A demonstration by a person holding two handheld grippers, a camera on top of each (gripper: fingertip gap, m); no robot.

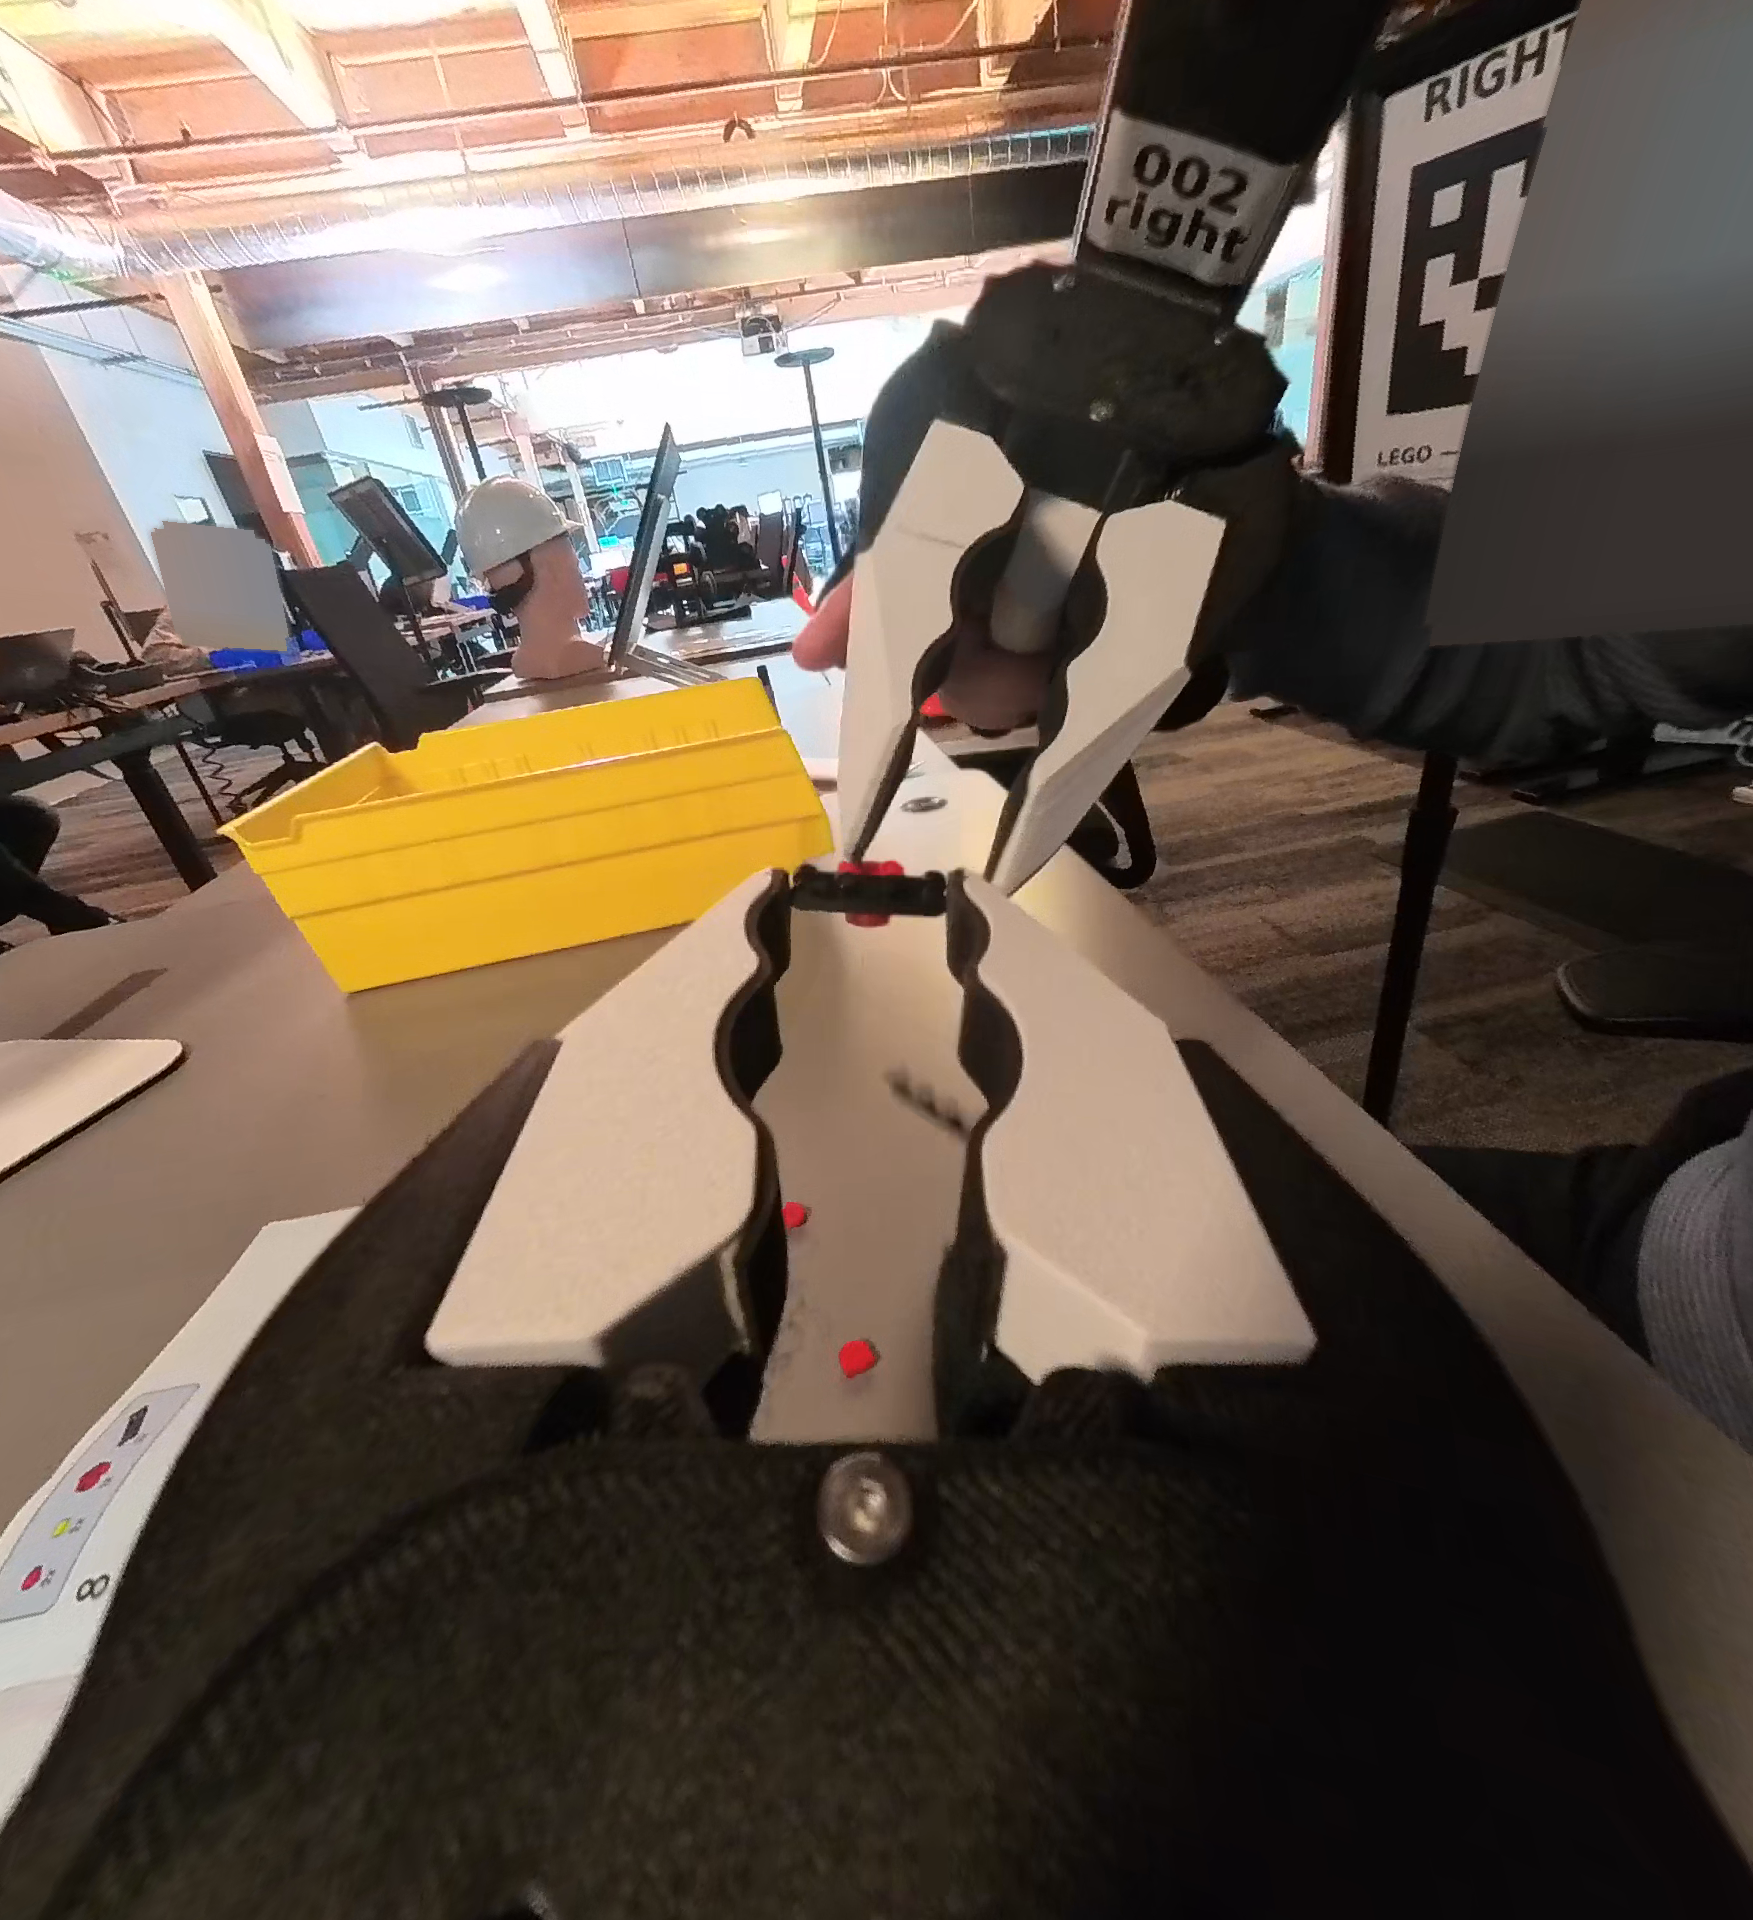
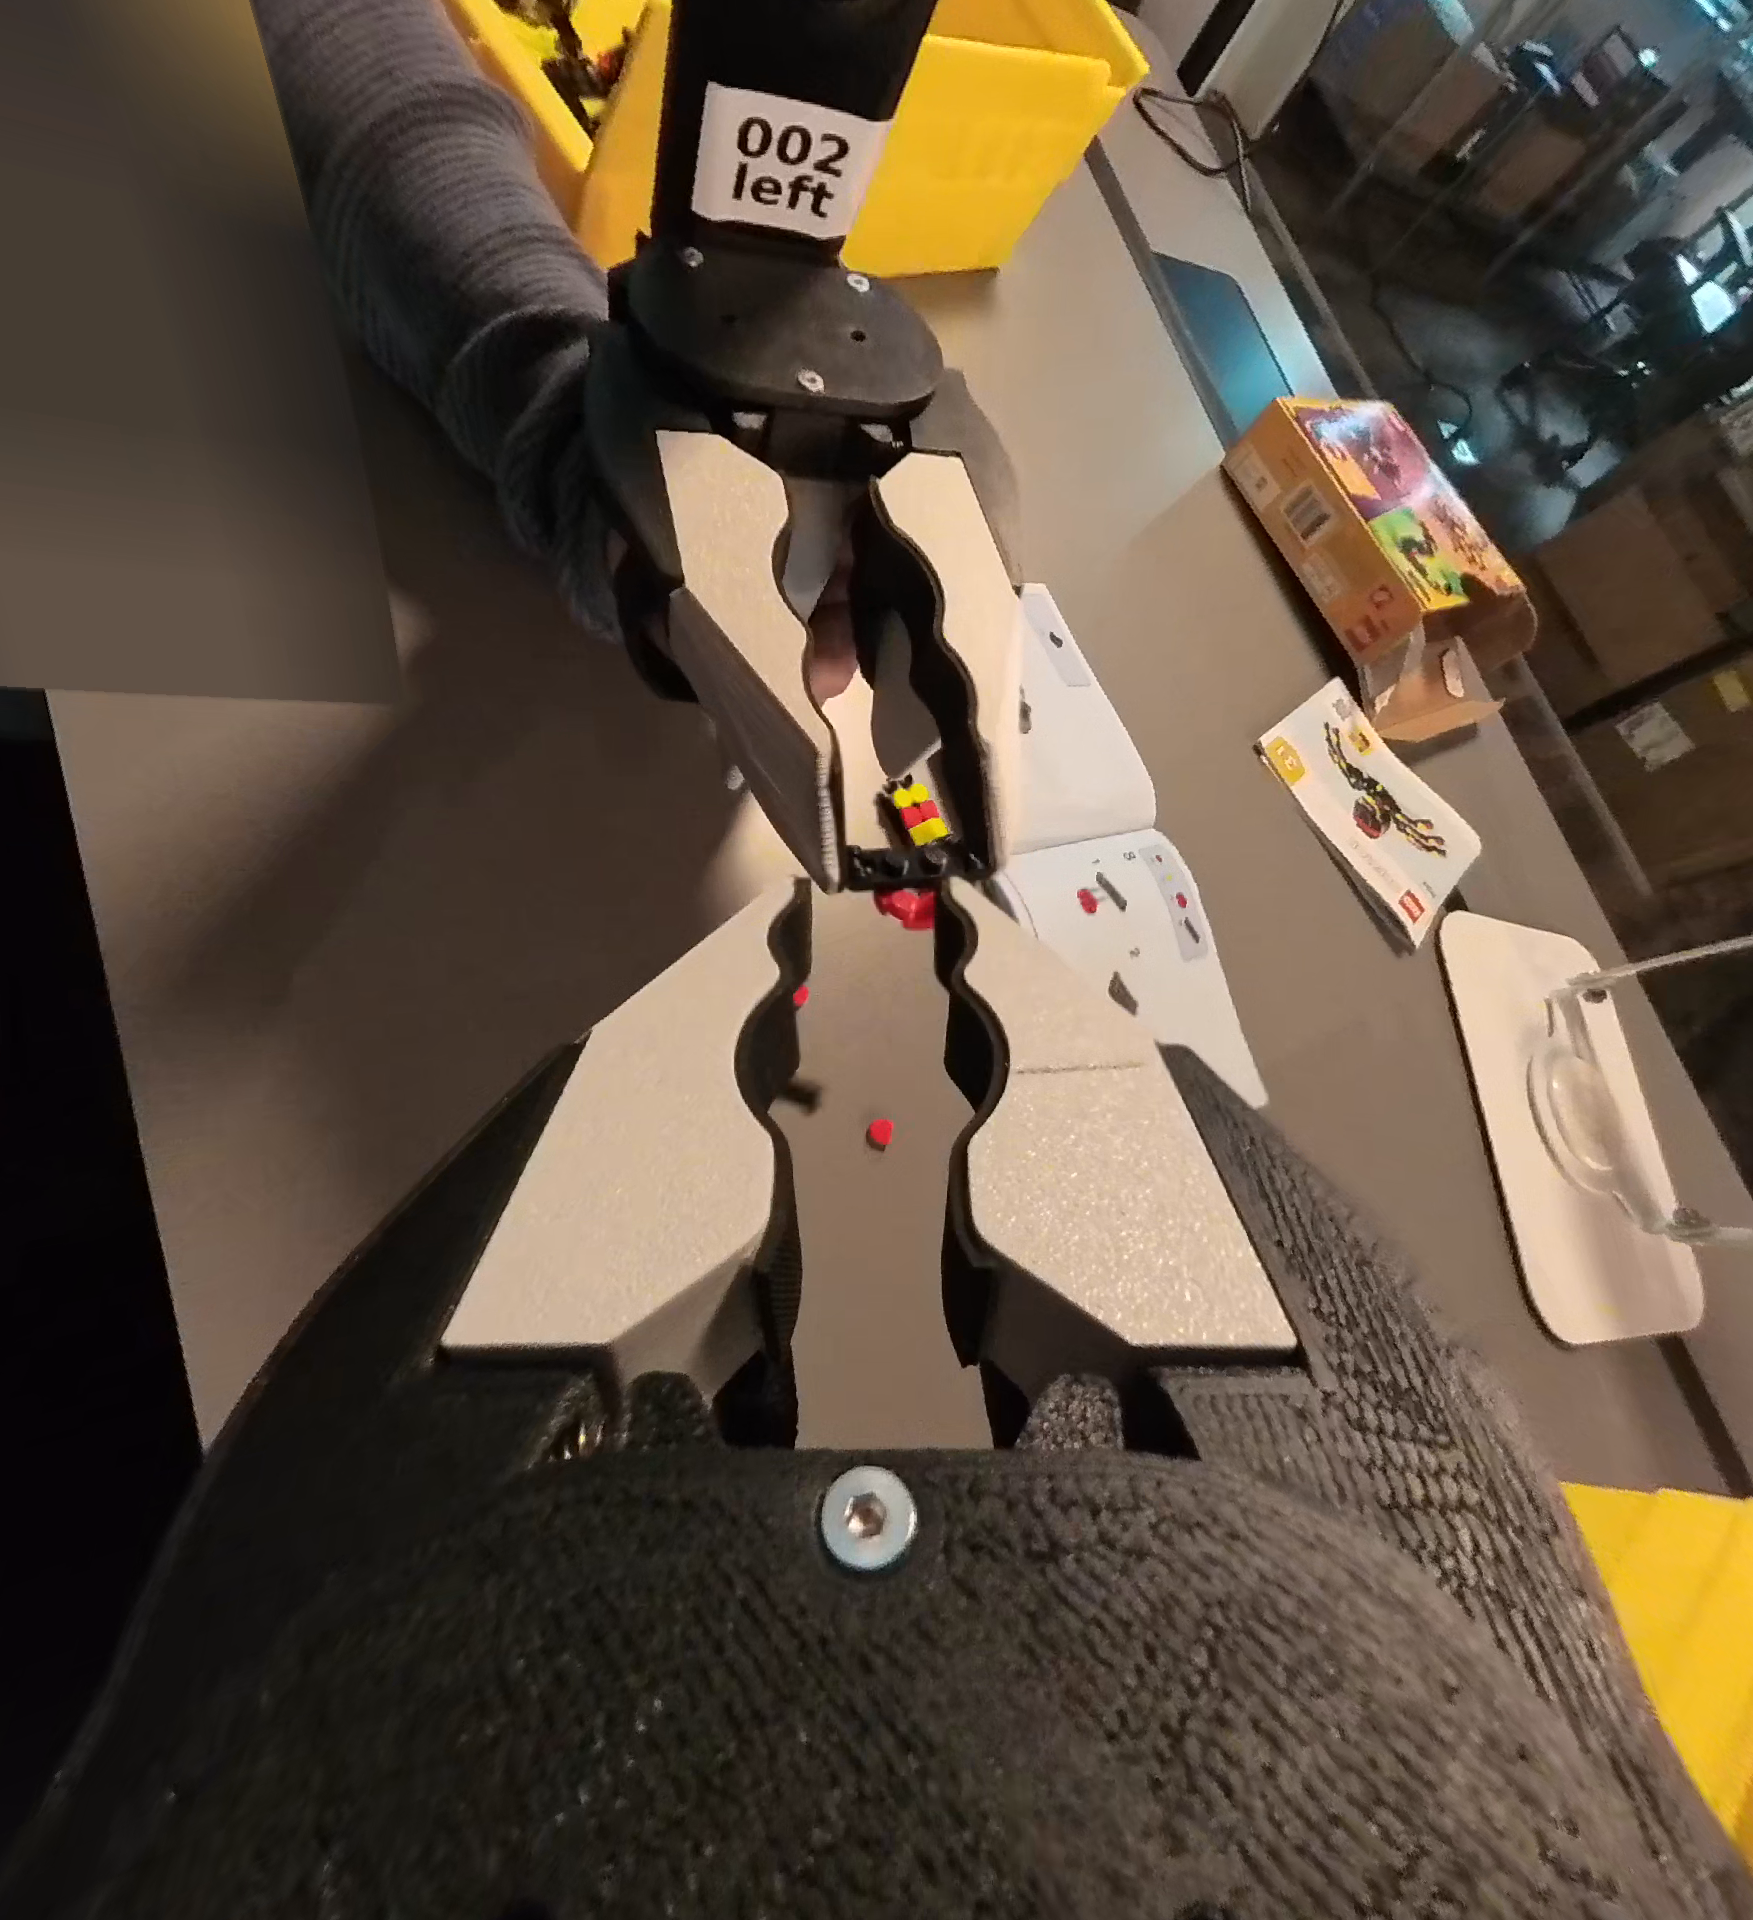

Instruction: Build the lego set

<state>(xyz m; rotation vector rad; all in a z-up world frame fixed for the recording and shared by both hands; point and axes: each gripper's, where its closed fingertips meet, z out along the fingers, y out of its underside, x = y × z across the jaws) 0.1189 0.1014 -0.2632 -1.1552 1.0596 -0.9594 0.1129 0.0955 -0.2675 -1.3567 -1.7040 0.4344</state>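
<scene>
Mid-frame above the tabletop, left tool clenched on black plate, right tool released, tips beside red piece, yellow bin upper left.

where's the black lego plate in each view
Left wrist view: black lego plate just above centre, clamped at the left gripper tips.
Right wrist view: same plate near centre, across the far gripper's tips.
Shared landmark: the red round piece attached to it.
</scene>
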